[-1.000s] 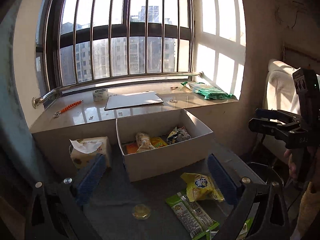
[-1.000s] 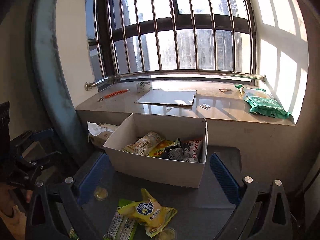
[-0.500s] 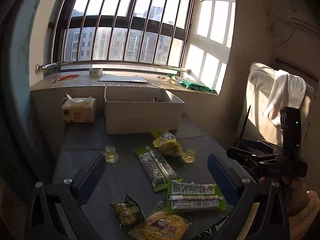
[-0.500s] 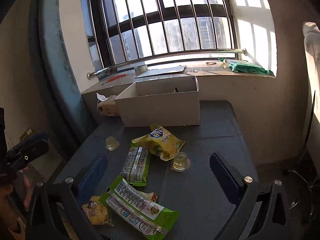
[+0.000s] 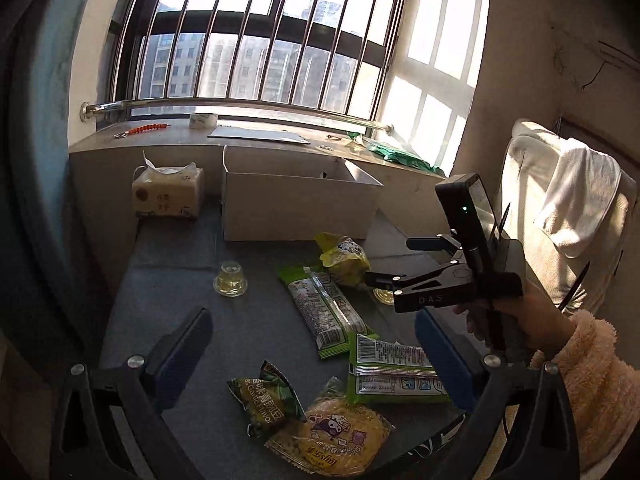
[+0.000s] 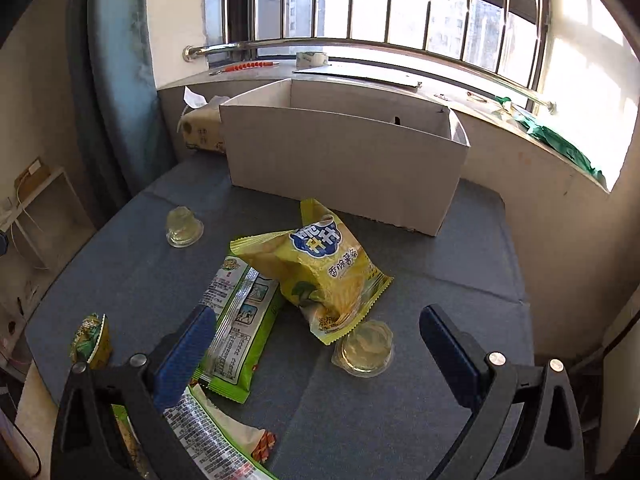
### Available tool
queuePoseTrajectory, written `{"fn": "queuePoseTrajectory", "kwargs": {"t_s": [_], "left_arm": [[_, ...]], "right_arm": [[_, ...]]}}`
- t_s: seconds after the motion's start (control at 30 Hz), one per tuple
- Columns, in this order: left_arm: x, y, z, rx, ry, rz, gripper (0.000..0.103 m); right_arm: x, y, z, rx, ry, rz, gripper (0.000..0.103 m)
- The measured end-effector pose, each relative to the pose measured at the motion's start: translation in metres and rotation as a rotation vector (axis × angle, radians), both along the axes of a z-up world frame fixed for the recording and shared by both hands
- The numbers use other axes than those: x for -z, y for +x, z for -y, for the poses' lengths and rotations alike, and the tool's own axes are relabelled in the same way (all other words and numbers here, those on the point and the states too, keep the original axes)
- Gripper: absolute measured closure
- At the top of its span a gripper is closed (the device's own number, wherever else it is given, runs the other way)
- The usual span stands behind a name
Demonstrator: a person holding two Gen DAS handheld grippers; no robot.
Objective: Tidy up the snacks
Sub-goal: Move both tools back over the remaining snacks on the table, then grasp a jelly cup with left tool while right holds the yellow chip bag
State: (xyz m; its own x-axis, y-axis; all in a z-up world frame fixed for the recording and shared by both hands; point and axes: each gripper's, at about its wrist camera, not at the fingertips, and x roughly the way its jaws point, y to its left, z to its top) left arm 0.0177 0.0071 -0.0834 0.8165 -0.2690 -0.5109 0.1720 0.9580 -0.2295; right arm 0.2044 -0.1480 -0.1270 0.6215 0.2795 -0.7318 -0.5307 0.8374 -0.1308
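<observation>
Left hand-held gripper (image 5: pixel 312 356): held spread above the near edge of the counter (image 5: pixel 180 280), nothing between its blue pads (image 5: pixel 180 354).
Right hand-held gripper (image 6: pixel 318 350): held spread and low over the counter's right side; a jelly cup (image 6: pixel 364 346) and the lower corner of the yellow chip bag (image 6: pixel 320 268) are seen between its fingers, neither being pinched. In the left wrist view the same tool (image 5: pixel 394 262) is seen from the side, gripped by a hand in a fluffy sleeve (image 5: pixel 592 384).
Cardboard box (image 5: pixel 296 206): placed open-topped at the far edge of the counter, against the window ledge (image 5: pixel 256 140); its contents are hidden.
Yellow chip bag: laid just in front of the box, partly overlapping a long green packet (image 6: pixel 236 320).
Other snacks: a second green packet (image 5: pixel 392 368), a small dark green bag (image 5: pixel 266 400) and a yellow pastry bag (image 5: pixel 336 436) are gathered at the near edge; a second jelly cup (image 5: pixel 231 280) is set apart toward the left side.
Tissue pack (image 5: pixel 168 190): placed at the far left corner, beside the box.
</observation>
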Motion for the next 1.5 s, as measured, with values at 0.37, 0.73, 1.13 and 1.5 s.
{"fn": "queuePoseTrajectory", "kwargs": {"t_s": [0.37, 0.73, 1.13, 1.5], "left_arm": [[0.012, 0.005, -0.019, -0.038, -0.01, -0.05, 0.0], [0.028, 0.041, -0.025, -0.032, 0.035, -0.106, 0.0], [0.081, 0.174, -0.022, 0.014, 0.232, -0.321, 0.0], [0.109, 0.215, -0.031, -0.011, 0.185, -0.395, 0.06]], "right_arm": [[0.047, 0.069, -0.019, -0.287, -0.159, -0.161, 0.0], [0.037, 0.075, 0.02, -0.16, 0.154, -0.206, 0.039], [-0.039, -0.035, 0.059, -0.052, 0.399, -0.037, 0.038], [-0.056, -0.099, 0.06, -0.037, 0.504, 0.018, 0.038]]}}
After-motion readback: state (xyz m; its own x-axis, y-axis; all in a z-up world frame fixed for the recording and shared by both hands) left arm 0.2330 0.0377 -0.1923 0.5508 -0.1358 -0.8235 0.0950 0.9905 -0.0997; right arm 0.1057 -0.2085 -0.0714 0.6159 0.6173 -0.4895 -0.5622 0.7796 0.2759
